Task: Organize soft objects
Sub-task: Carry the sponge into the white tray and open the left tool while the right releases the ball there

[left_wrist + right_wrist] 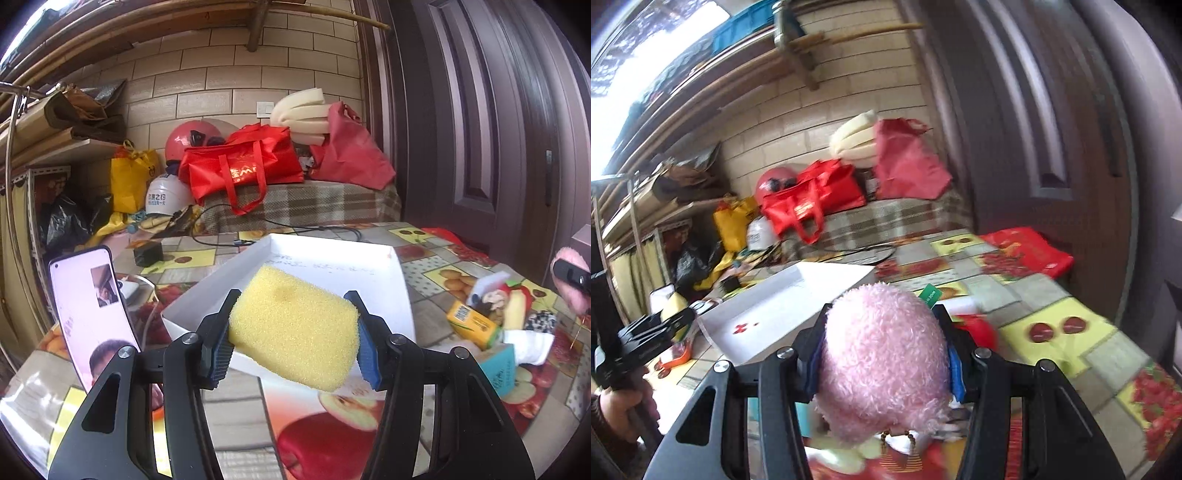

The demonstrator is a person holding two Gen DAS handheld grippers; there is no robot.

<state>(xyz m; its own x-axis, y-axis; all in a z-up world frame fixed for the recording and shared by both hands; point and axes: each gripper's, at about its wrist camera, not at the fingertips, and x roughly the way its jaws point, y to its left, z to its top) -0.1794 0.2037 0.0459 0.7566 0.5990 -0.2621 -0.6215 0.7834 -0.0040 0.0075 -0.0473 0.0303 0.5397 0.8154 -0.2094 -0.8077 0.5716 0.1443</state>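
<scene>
Now the left gripper (293,334) pinches a yellow sponge (295,328) between its blue pads, the foam bulging a little past them on both sides. It hangs just in front of a white tray (399,280), over that tray's near rim, and clear of the surface (436,254) with its fruit-print cloth. A phone (92,314) stands propped to the left of the tray.

Off to the right, the right gripper (882,354) is clamped on a pink plush (882,354), fluffy and rounded, which fills the whole gap between the fingers and swells above them. The plush is held up off the surface, to the right of the tray. Below it lies a blurred heap of small things I cannot make out. From the left view, a juice carton (471,321) and a teal box (498,365) lie right of the tray.
</scene>
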